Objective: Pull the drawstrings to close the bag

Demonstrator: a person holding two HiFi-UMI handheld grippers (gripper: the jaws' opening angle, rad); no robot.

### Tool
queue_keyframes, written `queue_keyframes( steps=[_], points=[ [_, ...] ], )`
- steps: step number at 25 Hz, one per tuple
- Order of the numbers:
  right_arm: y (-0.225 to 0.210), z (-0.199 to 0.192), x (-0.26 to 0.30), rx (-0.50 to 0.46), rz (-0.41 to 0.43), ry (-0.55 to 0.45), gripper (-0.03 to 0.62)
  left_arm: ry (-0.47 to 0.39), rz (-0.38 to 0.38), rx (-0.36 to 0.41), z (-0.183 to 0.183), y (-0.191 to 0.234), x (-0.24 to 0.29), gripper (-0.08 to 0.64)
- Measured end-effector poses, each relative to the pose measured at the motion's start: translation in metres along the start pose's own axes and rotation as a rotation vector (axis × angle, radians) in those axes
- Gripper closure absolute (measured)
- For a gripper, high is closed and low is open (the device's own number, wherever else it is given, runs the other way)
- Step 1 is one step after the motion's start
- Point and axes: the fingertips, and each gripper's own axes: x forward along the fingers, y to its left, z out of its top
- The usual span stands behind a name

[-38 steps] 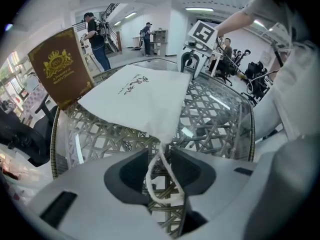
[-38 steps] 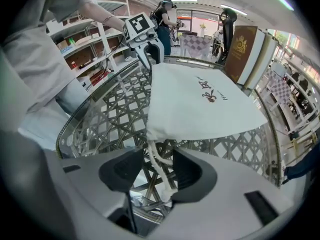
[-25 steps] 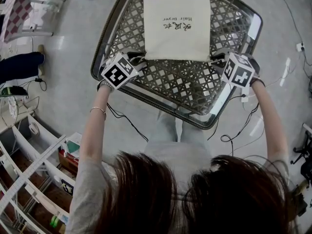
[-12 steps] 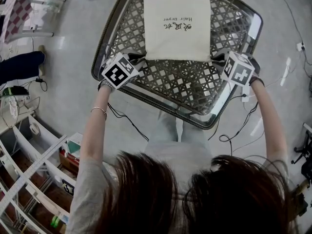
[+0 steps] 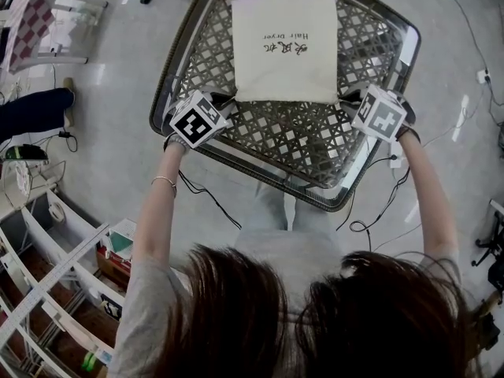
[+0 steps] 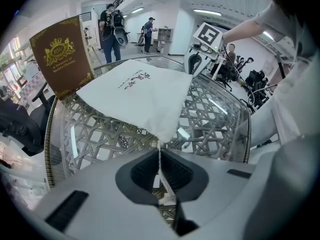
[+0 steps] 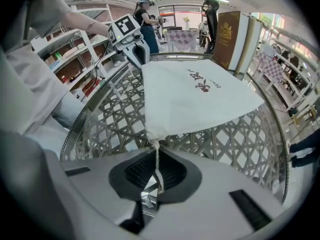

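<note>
Left tongs point(image 6: 159, 153) closed on left cord point(image 6: 161, 170). Jaws have just been closing, and the cord runs down between the pads. Right tongs point(image 7: 156, 156) closed on right cord point(image 7: 156, 171), same pinch.

Bag point(image 5: 285, 47) lies flat on bench point(image 5: 293, 136), ahead of both tongs and between them. Its near edge spans from one set of tips to the other. Each cord leaves a near corner of the bag right at the tips. In both gripper views the corner cloth is drawn to a point there.

Head view: near edge at full width, mouth not cinched. Print side of bag faces up.

Brown folder point(image 6: 62, 54) stands upright past the bag, on the side away from the tongs.
</note>
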Motion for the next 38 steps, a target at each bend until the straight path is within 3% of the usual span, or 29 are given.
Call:
queue_keyframes(
  steps=[8, 11, 20, 38],
  points=[
    [0.000, -0.001, -0.001, 0.052, -0.076, 0.000, 0.565, -0.012, 0.054, -0.094, -0.002, 0.002, 0.003, 0.529],
    [-0.001, 0.001, -0.008, 0.059, -0.114, -0.008, 0.565, 0.012, 0.072, -0.089, -0.002, -0.002, -0.002, 0.531],
    [-0.007, 0.010, -0.038, 0.054, -0.203, -0.041, 0.565, -0.036, 0.122, -0.120, 0.009, -0.002, -0.021, 0.531],
    [-0.028, 0.042, -0.104, 0.005, -0.359, -0.115, 0.565, -0.122, 0.213, -0.098, 0.043, 0.025, -0.080, 0.531]
  ],
)
